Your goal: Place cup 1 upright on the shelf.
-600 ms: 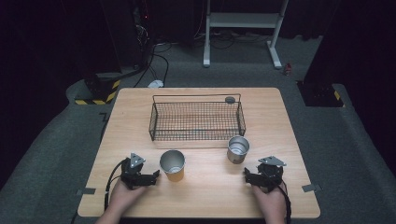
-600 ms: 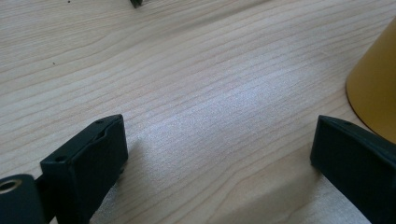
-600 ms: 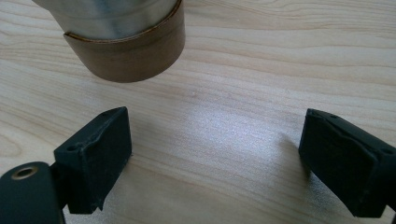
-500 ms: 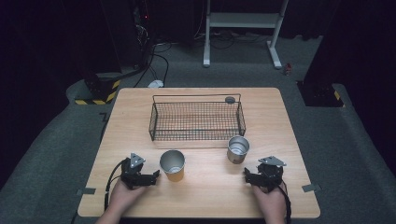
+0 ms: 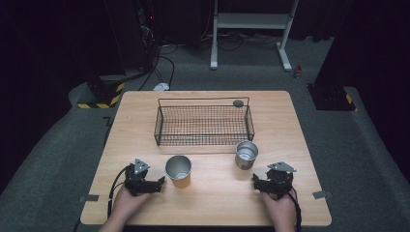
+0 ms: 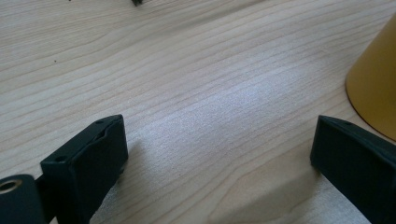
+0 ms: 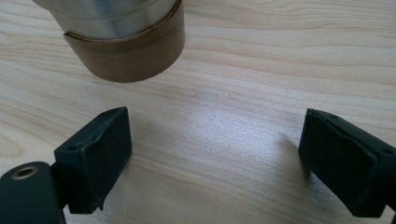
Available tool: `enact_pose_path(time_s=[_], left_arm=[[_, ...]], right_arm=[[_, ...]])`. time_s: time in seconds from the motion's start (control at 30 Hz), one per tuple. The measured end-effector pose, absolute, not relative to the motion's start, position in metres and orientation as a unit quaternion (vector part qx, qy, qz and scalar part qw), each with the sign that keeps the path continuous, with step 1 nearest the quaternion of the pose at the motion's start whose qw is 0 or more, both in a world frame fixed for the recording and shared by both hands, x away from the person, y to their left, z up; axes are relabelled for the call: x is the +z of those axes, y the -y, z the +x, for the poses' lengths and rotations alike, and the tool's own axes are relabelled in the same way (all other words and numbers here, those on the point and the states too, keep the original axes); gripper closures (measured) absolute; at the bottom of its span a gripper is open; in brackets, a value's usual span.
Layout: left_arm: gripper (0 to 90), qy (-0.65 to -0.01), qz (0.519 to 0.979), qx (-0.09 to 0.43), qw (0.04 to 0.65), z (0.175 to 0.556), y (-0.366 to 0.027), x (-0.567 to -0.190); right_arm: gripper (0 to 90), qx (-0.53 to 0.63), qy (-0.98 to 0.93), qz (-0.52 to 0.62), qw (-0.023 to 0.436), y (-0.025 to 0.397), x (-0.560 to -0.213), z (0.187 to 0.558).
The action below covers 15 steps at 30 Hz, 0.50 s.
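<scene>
We start with the wooden bench, which carries everything. On its far half sits the black wire basket, standing upright with its long side facing us; a small dark round thing rests at its far right corner, too small for us to tell what it is.

Nearer to us, just in front of the basket, stand two cups, well apart from each other. The yellow cup is left of centre, upright with its mouth up and a shiny inside. In the left gripper view its yellow wall shows at the right edge, near the right-hand jaw but apart from it. The silver cup stands right of centre, close to the basket's near right corner, also upright. In the right gripper view we see its metal side and a brown band round its base, resting on the wood ahead of the jaws and to their left.

Our left tongs lie low on the bench at the near left, held in the left hand, pointing towards the yellow cup and just beside it. Their jaws are spread wide with bare wood between them. Our right tongs rest at the near right in the right hand, near the silver cup, jaws likewise spread wide and pinching nothing.
</scene>
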<state>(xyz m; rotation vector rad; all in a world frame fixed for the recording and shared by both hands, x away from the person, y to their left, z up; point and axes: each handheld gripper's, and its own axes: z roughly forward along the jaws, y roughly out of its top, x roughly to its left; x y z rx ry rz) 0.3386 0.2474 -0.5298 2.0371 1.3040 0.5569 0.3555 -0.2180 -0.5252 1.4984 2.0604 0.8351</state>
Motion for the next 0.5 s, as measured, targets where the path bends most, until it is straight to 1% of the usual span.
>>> enact_pose_path(time_s=[0.33, 0.4, 0.5], left_arm=[[5.2, -0.502, 0.774, 0.214, 0.322, 0.3378, -0.2499, -0.5291], [7.1, -0.501, 0.776, 0.211, 0.321, 0.3380, -0.2510, -0.5280], [7.7, -0.499, 0.780, 0.209, 0.314, 0.3391, -0.2518, -0.5266]], right_arm=[[9.6, 0.303, -0.749, 0.544, 0.228, 0.2181, -0.5251, 0.3555], [9.6, 0.303, -0.749, 0.544, 0.227, 0.2181, -0.5251, 0.3555], [9.6, 0.303, -0.749, 0.544, 0.227, 0.2181, -0.5251, 0.3555]])
